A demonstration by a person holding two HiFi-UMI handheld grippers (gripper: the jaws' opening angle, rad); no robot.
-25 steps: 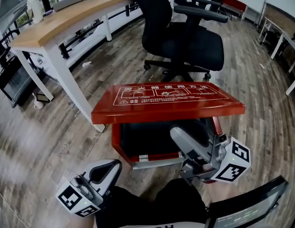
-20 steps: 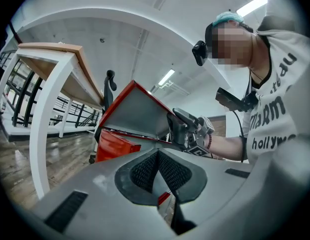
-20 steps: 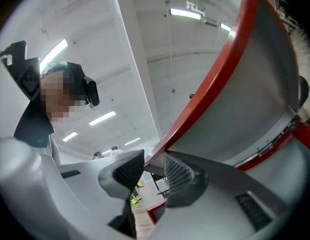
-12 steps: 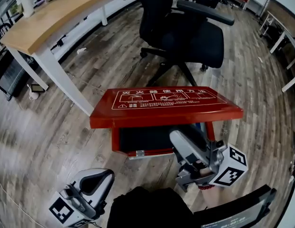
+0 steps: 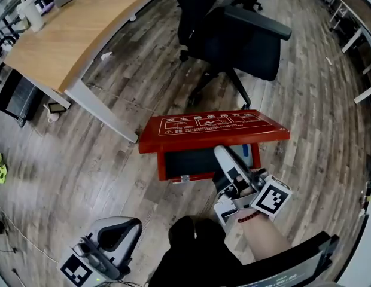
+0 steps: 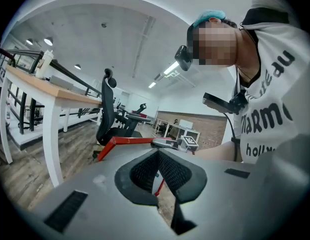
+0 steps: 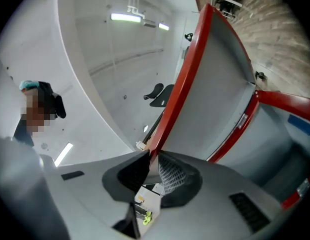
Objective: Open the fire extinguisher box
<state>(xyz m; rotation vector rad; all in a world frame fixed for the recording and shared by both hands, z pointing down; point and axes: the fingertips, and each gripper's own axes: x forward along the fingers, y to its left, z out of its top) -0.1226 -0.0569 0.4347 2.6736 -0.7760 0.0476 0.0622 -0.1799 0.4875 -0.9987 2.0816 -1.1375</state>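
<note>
The red fire extinguisher box (image 5: 173,173) stands on the wood floor, and its lid (image 5: 215,127) with white print is raised to about level over the dark inside. My right gripper (image 5: 221,153) reaches under the lid's front edge. Its jaws have just been closing, and in the right gripper view the lid's red rim (image 7: 195,69) runs down between the pads of the right gripper (image 7: 152,156), which grip it. My left gripper (image 5: 122,226) hangs at the lower left, away from the box, shut and holding nothing. From the left gripper (image 6: 157,153) the lid (image 6: 130,141) shows edge-on.
A black office chair (image 5: 233,28) stands just behind the box. A wooden desk on white legs (image 5: 66,34) fills the far left, with a white bottle (image 5: 35,14) on it. A dark screen (image 5: 293,262) hangs at the lower right by my forearm.
The right gripper has rolled and its jaws have closed on the lid's front edge. The view has pulled back and up, so the box looks smaller. The left gripper stays at the lower left.
</note>
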